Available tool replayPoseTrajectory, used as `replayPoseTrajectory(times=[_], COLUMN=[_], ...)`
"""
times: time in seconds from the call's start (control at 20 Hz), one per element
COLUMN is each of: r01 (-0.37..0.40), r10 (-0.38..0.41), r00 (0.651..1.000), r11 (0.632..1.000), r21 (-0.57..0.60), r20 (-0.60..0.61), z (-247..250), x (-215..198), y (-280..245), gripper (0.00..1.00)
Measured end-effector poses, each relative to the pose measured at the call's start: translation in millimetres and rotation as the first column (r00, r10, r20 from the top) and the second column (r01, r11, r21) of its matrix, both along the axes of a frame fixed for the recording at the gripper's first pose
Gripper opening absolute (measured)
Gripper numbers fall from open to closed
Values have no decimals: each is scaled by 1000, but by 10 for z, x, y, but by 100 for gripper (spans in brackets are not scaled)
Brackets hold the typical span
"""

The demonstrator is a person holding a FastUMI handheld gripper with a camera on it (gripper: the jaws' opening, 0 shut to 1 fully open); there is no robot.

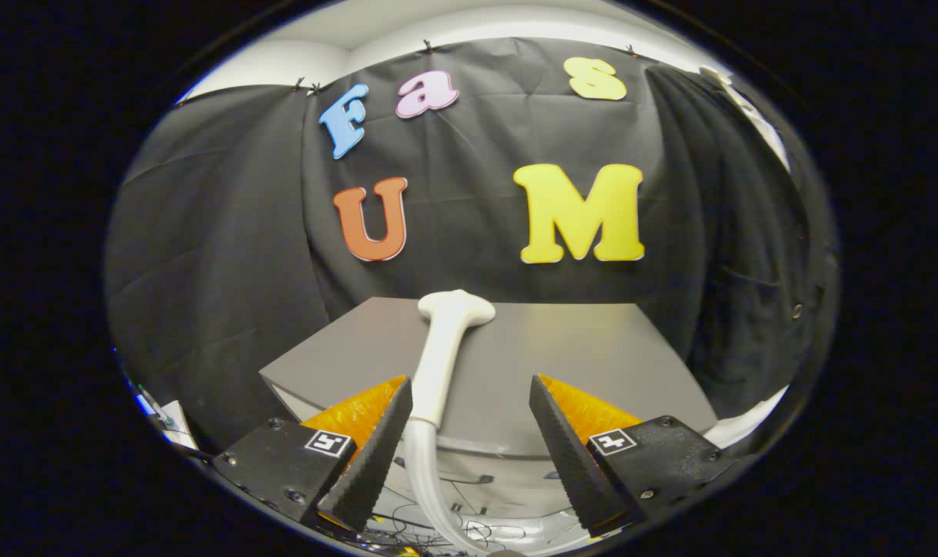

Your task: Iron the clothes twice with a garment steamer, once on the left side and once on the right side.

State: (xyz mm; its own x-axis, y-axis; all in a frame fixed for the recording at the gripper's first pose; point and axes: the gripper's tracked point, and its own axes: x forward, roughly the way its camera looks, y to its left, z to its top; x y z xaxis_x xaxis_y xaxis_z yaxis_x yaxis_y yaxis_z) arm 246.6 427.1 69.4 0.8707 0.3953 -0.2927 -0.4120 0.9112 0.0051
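Around you the black cloth booth wall [229,232] hangs in creased folds on three sides, clipped along its top edge under a pale ceiling, and a dark garment [735,255] hangs at the right with small round buttons down its edge. In front of that wall stands the grey, flat-topped table [577,348], its near edge rounded and its top bare apart from the steamer. The white plastic garment steamer [445,348] lies on that table with its broad, flattened head pointing toward the back wall and its slim handle running back toward you. From the handle's end a translucent white hose [422,472] curves down over the table's front edge, dropping toward a tangle of thin cables [430,526] on the pale floor below. Your gripper [471,394] is held wide open, fingers spread well apart and clamping nothing. The steamer's handle sits between the fingers but close against the left one; you cannot tell from here whether that finger actually touches it. The right finger stands well clear of the handle, over bare table.
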Motion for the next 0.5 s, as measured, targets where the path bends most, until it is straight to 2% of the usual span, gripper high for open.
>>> replayPoseTrajectory(times=[0.15,0.25,0.5], r01=[3,17,38], r10=[-6,-25,-45], r00=[998,993,990], r11=[999,997,998], r21=[-51,-69,-59], r20=[-64,-111,-131], z=[-247,-385,-391], x=[267,405,492], y=[267,341,454], gripper=[95,89,64])
